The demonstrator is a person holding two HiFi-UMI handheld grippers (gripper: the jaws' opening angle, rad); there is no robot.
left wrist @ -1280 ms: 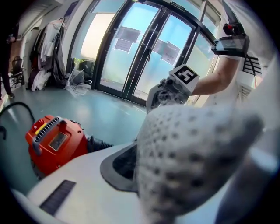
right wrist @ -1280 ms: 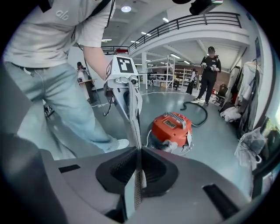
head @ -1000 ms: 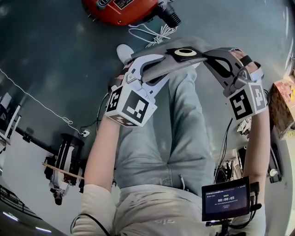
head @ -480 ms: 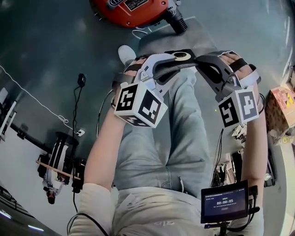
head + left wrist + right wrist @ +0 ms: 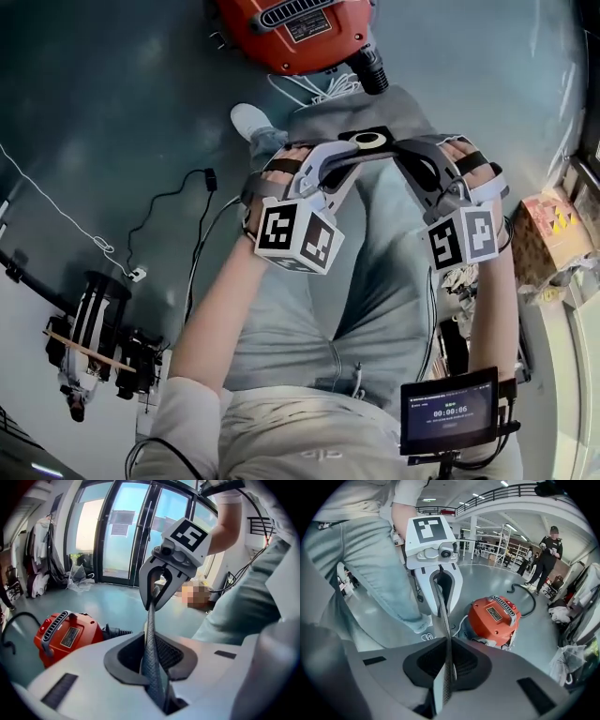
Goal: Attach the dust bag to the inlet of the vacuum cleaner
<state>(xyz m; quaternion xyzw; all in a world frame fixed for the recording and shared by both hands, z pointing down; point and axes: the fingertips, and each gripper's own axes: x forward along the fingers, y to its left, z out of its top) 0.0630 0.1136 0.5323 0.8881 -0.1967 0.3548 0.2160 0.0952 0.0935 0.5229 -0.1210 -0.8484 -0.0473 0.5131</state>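
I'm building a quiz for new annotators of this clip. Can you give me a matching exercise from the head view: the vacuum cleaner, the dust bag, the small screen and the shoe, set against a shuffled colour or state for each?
Things:
1. vacuum cleaner
2. dust bag
3. screen
4. shoe

Colour or state:
A. white, on the floor
B. grey, with a round hole in its dark collar
C. orange-red, with a grille on top
D. lit, showing a timer

Pairs: 1-C, 2-B, 3-D, 4-A

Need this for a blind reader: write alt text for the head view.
The left hand-held gripper, its jaws just closed, and the right hand-held gripper pinch a dust bag above the person's legs; an orange vacuum cleaner sits beyond.
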